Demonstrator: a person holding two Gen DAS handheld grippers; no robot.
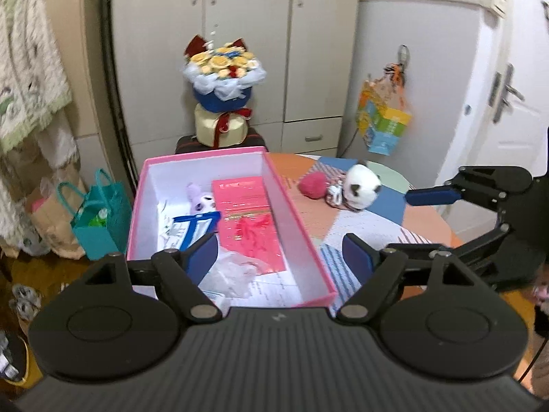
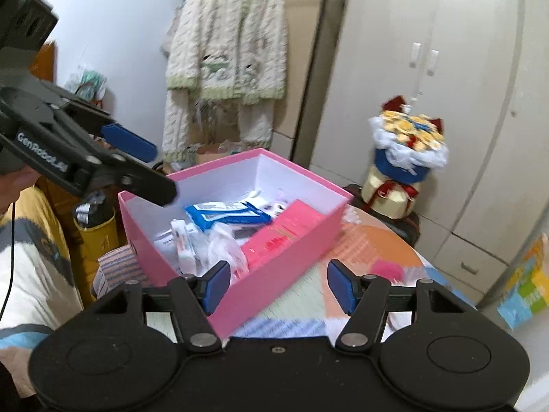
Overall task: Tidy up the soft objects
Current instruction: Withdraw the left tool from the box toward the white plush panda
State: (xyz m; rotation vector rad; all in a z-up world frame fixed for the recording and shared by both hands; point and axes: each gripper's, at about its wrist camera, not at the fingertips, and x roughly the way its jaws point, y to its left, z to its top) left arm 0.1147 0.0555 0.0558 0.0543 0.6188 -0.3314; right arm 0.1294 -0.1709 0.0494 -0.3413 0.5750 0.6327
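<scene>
Pale wardrobe doors and a hanging knitted cardigan (image 2: 224, 41) back a small round table (image 1: 377, 226) under a patchwork cloth. Left gripper (image 1: 281, 257) hangs with its blue pads wide apart and nothing between them, poised over the near end of the pink box (image 1: 295, 206), probably because it is free to reach for another item. Inside that box, just ahead of it, lie a red card (image 1: 250, 219), blue packets (image 1: 195, 225) and a small purple-and-white plush (image 1: 200, 199). Further ahead and to its right, outside the box, the panda plush (image 1: 362, 185) sits on the table touching a pink plush ball (image 1: 313, 185); these 2 soft toys seem the ones not yet sorted. Right gripper (image 2: 274, 290) is also wide and empty, straddling the box's near corner. Only the left wrist view shows the panda clearly; the right wrist view gives just a pink blur there, but alone shows the cardigan fully, the person's sleeve (image 2: 34, 267), and the box contents from the side. A bouquet (image 1: 223, 68) stands beyond the box.
</scene>
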